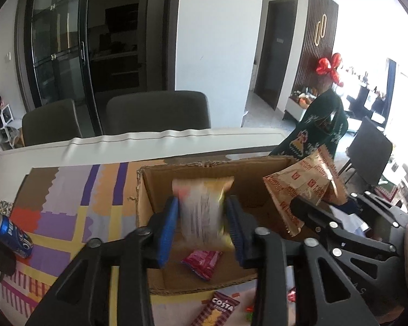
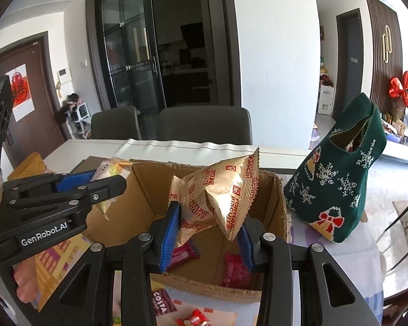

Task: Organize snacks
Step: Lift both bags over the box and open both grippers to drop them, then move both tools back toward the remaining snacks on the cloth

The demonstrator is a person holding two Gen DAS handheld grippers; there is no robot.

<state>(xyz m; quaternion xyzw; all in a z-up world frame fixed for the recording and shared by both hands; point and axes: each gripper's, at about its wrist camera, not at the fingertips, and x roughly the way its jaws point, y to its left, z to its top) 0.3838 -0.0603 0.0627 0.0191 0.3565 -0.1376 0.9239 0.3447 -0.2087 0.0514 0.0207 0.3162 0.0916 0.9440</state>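
Observation:
An open cardboard box (image 1: 155,187) (image 2: 149,190) stands on the patterned table mat. My left gripper (image 1: 204,222) is shut on a yellow-and-white snack packet (image 1: 204,206) held over the box; it also shows at the left of the right wrist view (image 2: 114,174). My right gripper (image 2: 209,231) is shut on a gold Fortune Biscuits packet (image 2: 220,187) above the box, seen in the left wrist view (image 1: 302,184) too. Red snack packets (image 1: 202,263) (image 2: 234,269) lie on the box floor.
A Costa packet (image 1: 220,309) (image 2: 161,304) and small red sweets (image 2: 193,320) lie on the mat before the box. A blue Pepsi can (image 1: 12,235) lies at the left. A green knitted Christmas bag (image 2: 340,190) stands right of the box. Two grey chairs (image 1: 157,114) stand behind the table.

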